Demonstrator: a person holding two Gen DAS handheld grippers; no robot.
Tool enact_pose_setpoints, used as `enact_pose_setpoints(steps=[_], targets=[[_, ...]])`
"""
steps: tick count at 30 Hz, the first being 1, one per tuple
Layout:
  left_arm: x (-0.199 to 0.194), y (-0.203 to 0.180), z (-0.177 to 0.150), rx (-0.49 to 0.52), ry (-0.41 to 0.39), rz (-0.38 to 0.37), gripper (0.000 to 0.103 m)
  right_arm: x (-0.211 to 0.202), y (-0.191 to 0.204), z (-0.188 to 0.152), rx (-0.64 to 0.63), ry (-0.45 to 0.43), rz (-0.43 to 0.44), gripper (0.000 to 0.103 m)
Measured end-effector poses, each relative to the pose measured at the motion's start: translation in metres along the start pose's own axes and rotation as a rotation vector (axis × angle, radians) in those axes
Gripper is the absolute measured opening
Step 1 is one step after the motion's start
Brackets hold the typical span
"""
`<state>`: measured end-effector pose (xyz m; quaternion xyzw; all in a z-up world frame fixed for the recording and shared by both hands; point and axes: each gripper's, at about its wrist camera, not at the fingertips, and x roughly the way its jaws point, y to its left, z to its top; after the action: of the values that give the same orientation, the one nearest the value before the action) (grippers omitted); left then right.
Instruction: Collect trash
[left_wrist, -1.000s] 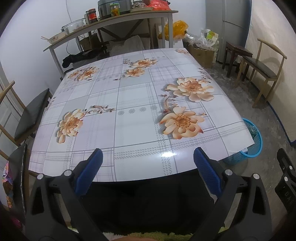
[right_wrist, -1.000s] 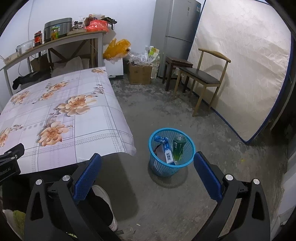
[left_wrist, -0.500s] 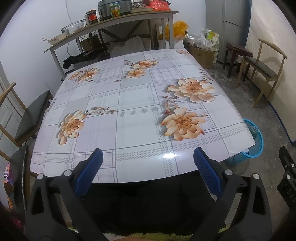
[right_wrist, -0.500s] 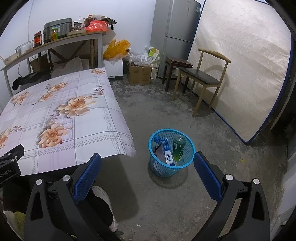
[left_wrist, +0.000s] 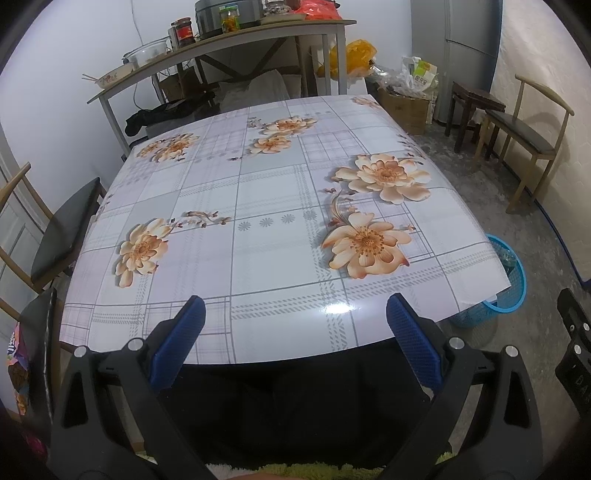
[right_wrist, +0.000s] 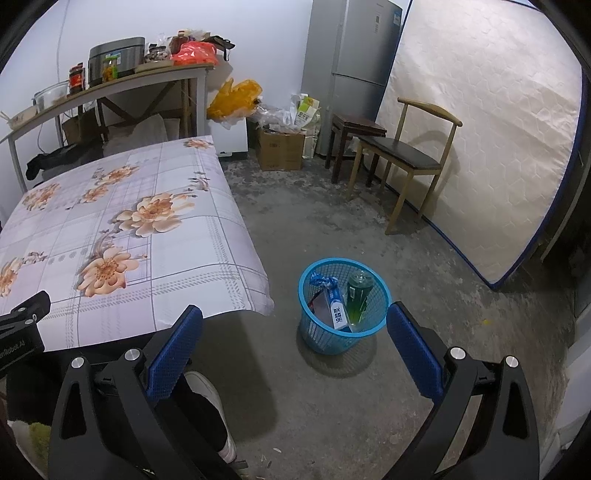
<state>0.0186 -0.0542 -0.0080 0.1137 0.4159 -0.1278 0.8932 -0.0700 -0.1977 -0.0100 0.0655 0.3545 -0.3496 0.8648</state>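
The left gripper (left_wrist: 293, 326), black-framed with blue padded fingers, hung spread wide and empty over the near edge of the table, which was covered by a glossy white plastic cloth printed with orange flowers (left_wrist: 258, 236). No trash showed anywhere on that tabletop, from its left edge beside the dark-seated wooden chair (left_wrist: 55, 236) to its right corner.

Off that right corner, on the concrete floor, stood the round blue plastic mesh wastebasket (right_wrist: 317, 334). Inside it lay the collected trash: a crumpled blue-and-white plastic wrapper (right_wrist: 334, 302) against the left wall and a green plastic bottle (right_wrist: 357, 295) standing tilted to the right of it. What lay beneath them could not be made out.

The right gripper (right_wrist: 294, 326), of the same make, was likewise wide apart and held nothing, pointing down toward the basket.

Judging by this, the collecting looked finished or nearly so. Were either piece handled, the wrapper would likely be light, limp and slippery, best pinched at its bunched top; the bottle light, smooth and easily dented, best taken across its body just below the cap.
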Motion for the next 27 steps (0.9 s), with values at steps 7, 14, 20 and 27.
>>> enact_pose_setpoints(steps=[7, 14, 20, 27], targets=[[0.0004, 0.0, -0.0001, 0.003, 0.001, -0.001, 0.094, -0.0001, -0.0005, 0.0, 0.001, -0.001, 0.001, 0.097], [0.0016, 0.0008, -0.0017, 0.007, 0.005, 0.002, 0.094, -0.0005, -0.0016, -0.0002, 0.002, 0.001, 0.002, 0.097], [0.0024, 0.0008, -0.0027, 0.011, 0.01, 0.001, 0.094, -0.0002, -0.0019, -0.0003, 0.004, 0.003, 0.004, 0.097], [0.0024, -0.0008, -0.0025, 0.012, 0.011, 0.002, 0.094, -0.0002, -0.0027, -0.0001, 0.005, 0.004, 0.005, 0.097]])
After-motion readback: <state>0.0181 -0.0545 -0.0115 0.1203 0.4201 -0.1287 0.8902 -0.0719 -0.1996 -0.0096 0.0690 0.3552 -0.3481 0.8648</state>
